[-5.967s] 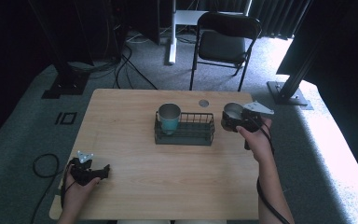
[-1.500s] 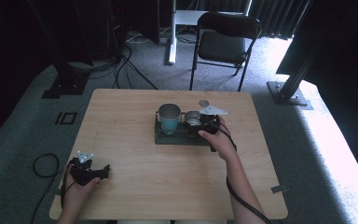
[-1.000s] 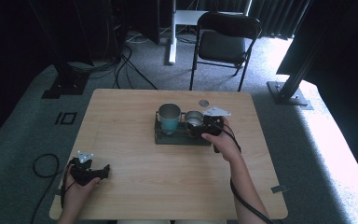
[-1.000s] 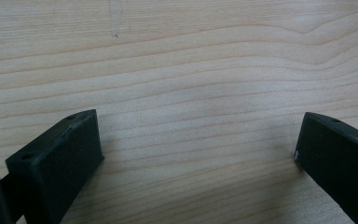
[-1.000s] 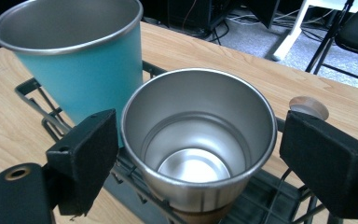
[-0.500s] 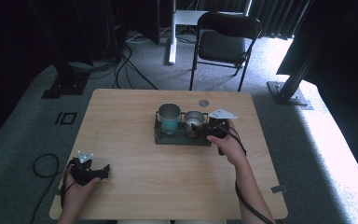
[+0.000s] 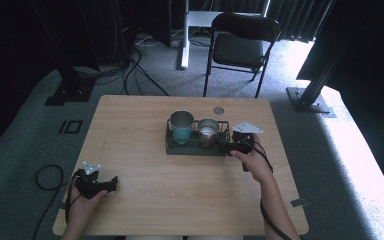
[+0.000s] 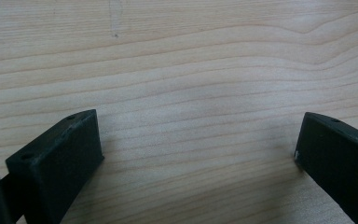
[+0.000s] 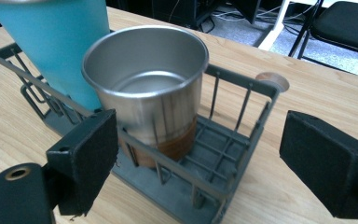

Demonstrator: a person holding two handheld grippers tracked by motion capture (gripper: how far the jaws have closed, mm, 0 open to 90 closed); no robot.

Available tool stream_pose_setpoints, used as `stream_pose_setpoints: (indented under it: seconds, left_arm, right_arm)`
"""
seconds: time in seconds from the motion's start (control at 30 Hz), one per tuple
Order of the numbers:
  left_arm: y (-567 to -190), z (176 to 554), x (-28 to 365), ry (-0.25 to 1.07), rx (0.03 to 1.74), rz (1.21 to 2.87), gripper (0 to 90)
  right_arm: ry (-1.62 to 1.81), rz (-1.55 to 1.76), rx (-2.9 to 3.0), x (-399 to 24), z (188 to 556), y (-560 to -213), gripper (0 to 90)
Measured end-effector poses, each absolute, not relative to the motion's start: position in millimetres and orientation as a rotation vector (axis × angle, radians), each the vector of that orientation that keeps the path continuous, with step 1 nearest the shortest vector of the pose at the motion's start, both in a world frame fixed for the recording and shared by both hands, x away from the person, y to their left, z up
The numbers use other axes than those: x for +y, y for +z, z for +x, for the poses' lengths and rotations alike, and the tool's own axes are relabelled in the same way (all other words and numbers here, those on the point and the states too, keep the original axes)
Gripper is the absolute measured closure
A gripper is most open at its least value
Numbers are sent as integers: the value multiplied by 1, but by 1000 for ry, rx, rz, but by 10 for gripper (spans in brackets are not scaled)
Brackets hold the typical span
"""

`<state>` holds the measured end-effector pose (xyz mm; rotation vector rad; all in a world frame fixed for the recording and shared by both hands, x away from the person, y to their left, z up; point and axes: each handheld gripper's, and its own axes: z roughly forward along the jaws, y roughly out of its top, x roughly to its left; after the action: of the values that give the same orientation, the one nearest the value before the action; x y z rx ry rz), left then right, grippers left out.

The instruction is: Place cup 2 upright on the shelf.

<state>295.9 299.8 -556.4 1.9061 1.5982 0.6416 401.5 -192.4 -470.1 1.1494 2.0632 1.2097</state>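
Note:
A dark wire basket [image 7: 172,148] stands at the table's middle back. Inside it a teal cup [image 7: 181,126] is upright on the left and a steel cup [image 7: 208,131] upright beside it on the right. My right gripper [image 7: 226,147] is at the basket's right end, open, its jaws apart from the steel cup. In the right gripper view the steel cup [image 9: 149,93] is empty and has a brown band at its base, the teal cup [image 9: 60,42] rises behind it, and the right gripper [image 9: 205,158] straddles the basket [image 9: 242,86] corner. My left gripper [image 7: 111,184] rests open near the front left edge; the left gripper [image 8: 196,149] has bare wood between its jaws.
The wooden table [image 7: 145,200] has a round cable hole [image 7: 218,110] behind the basket. A black folding chair [image 7: 245,42] stands beyond the far edge, with cables on the floor at the left.
My right gripper carried the steel cup from right of the basket into it beside the teal cup, let go and drew back to the right. The left gripper stayed still.

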Motion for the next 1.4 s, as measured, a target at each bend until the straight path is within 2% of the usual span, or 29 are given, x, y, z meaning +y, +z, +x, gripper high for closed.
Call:
stream_pose_setpoints:
  seconds: [1.4]
  left_arm:
    - [-556,296,300,642,1599,1907,11]
  right_arm:
    - [1146,1280,2046,-242,364,-523,114]
